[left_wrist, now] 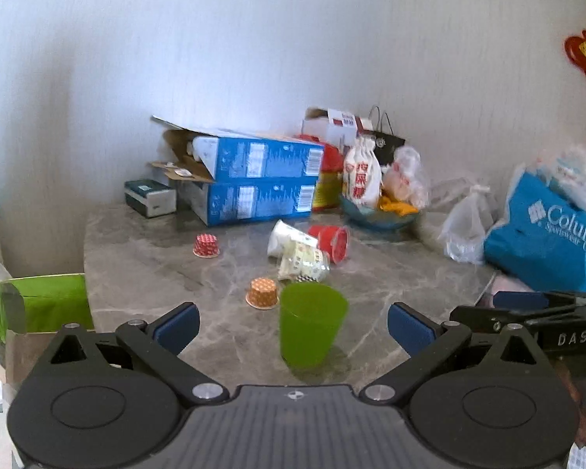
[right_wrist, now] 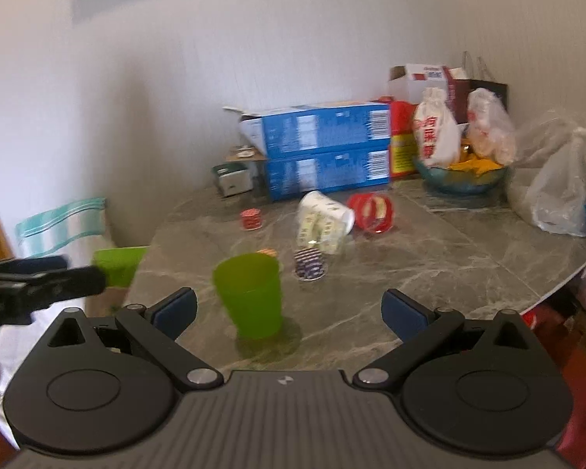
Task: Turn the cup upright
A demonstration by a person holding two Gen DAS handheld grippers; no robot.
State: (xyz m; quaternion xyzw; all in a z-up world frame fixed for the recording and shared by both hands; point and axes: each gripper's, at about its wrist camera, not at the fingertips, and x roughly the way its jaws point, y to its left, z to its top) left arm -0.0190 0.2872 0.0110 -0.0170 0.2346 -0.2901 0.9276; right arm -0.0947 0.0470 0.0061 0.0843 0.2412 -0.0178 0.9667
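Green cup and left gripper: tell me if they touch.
Apart. In the left wrist view the green cup stands between the open left gripper fingers with bare table either side.

Grey marble table [left_wrist: 390, 273] with upright green cup [left_wrist: 311, 324], toppled cups [left_wrist: 299, 250], stacked blue boxes [left_wrist: 254, 183].

In the right wrist view the green cup [right_wrist: 250, 293] hides most of the orange cupcake liner [right_wrist: 268, 252]. Far right, the picture's edge crops the blue Columbia bag [left_wrist: 547, 238]. The cartons' [left_wrist: 254, 179] print is too blurred to read.
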